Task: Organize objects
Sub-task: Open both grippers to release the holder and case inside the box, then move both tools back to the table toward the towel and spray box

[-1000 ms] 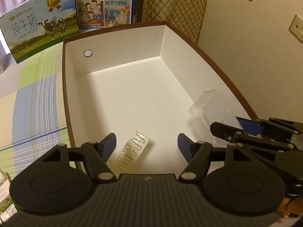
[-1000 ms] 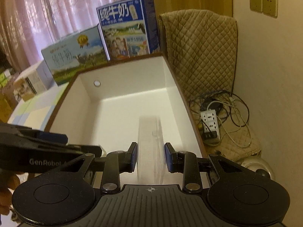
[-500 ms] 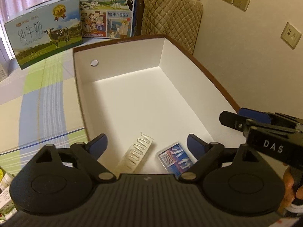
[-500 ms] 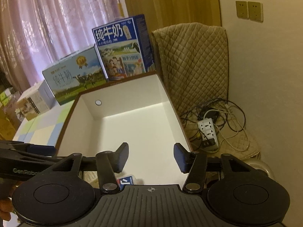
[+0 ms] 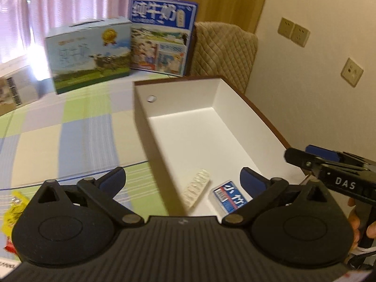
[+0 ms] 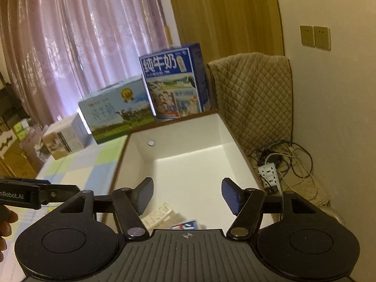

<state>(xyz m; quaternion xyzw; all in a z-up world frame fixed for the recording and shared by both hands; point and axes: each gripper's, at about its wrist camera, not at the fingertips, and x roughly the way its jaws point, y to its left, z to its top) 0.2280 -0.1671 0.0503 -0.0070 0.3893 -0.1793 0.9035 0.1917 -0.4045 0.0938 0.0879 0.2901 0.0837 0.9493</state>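
Observation:
A white box with a brown rim (image 5: 178,94) stands on the checked tablecloth. At its near end lie a clear ribbed plastic strip (image 5: 196,186) and a small clear case with a blue and red label (image 5: 229,196). My left gripper (image 5: 182,176) hovers above the box's near left corner, its jaws opening wide with nothing between them. My right gripper (image 6: 188,189) hangs over the near end of the box (image 6: 183,131), jaws opening and empty, with the strip (image 6: 157,216) and the case (image 6: 185,225) just below it. The right gripper (image 5: 329,164) also shows at the right edge of the left wrist view.
Two milk cartons (image 5: 90,56) (image 5: 162,35) stand behind the box. A quilted chair cover (image 6: 253,98) is at the back right, with a power strip and cables (image 6: 270,174) on the floor below. A yellow packet (image 5: 14,209) lies on the cloth (image 5: 77,136) at the near left.
The right gripper let go of the clear case, which now lies in the box beside the strip. Both grippers rose and drew back from the box, their jaws spreading wider.

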